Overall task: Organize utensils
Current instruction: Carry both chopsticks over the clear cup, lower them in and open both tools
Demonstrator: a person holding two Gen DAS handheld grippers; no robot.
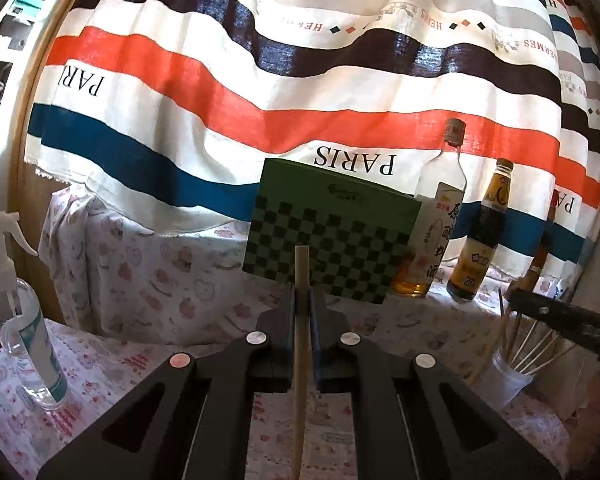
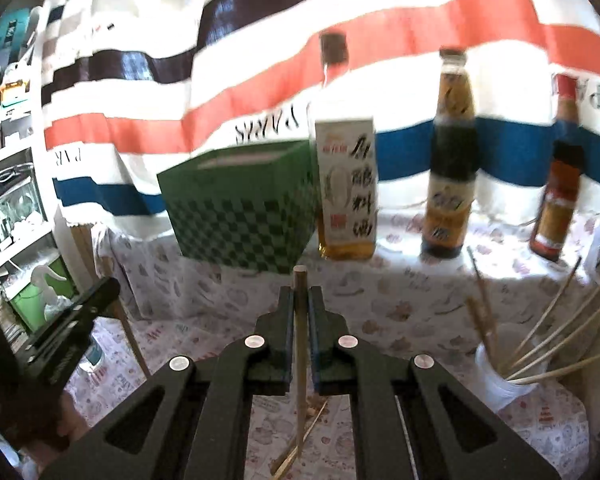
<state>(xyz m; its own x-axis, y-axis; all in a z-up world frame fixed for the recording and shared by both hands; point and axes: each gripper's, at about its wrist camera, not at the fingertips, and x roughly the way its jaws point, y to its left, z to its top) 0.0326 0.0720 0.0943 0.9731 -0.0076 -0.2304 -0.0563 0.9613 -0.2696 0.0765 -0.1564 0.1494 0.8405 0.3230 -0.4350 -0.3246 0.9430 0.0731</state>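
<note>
Left wrist view: the left gripper (image 1: 301,300) has its black jaws pinched on a pale wooden chopstick (image 1: 301,280), standing upright between them. Off to the right, a clear plastic cup (image 1: 504,380) already bristles with thin sticks on the floral tablecloth (image 1: 180,288).

Right wrist view: the right gripper (image 2: 300,300) is clamped on a second wooden chopstick (image 2: 300,344) too, tip poking up before the green checkered box (image 2: 240,208). A few loose sticks (image 2: 296,448) lie below. Looks like the carry stage; next, each stick needs tilting tip-down over the cup and letting go.
</note>
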